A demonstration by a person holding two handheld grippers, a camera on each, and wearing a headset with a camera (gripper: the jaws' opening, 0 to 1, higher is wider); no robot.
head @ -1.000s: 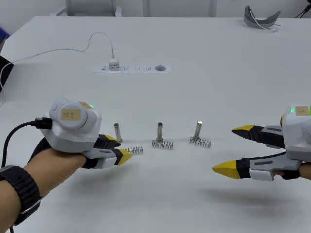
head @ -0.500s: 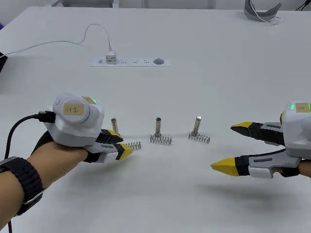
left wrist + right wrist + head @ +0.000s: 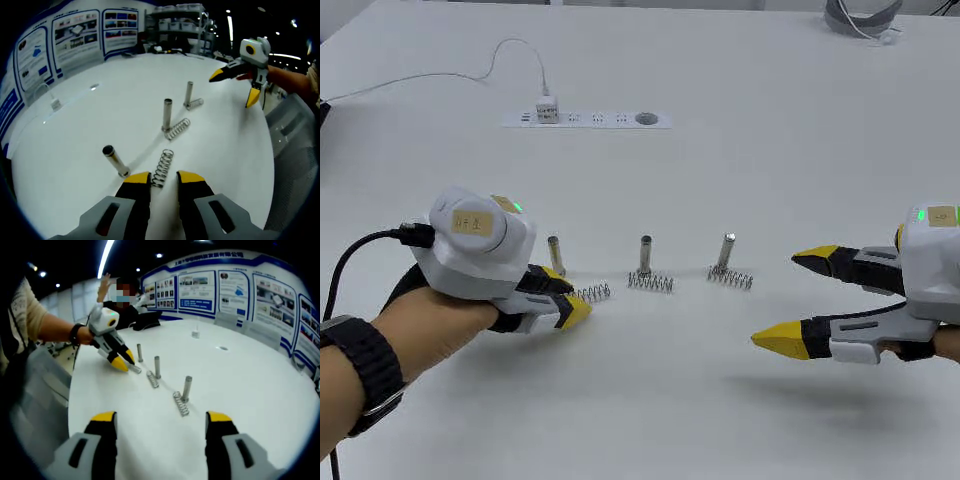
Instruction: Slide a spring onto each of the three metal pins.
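Observation:
Three short metal pins stand upright in a row on the white table: left pin point(image 3: 555, 255), middle pin point(image 3: 645, 255), right pin point(image 3: 726, 250). A small spring lies flat in front of each: left spring point(image 3: 593, 293), middle spring point(image 3: 651, 283), right spring point(image 3: 731, 279). My left gripper point(image 3: 572, 303) sits low at the left spring's near end. In the left gripper view that spring point(image 3: 162, 167) runs into the narrow gap between the yellow tips of my left gripper point(image 3: 163, 177), which do not pinch it. My right gripper point(image 3: 778, 300) hovers wide open to the right of the right spring point(image 3: 180, 403), holding nothing.
A white power strip point(image 3: 585, 119) with a plugged-in cable lies further back on the table. A black cable point(image 3: 360, 255) trails from the left gripper. A person point(image 3: 125, 295) sits beyond the table's far end in the right gripper view.
The head camera has tilted, shifting the whole picture. Both grippers stay nearly where they were relative to the pins and springs.

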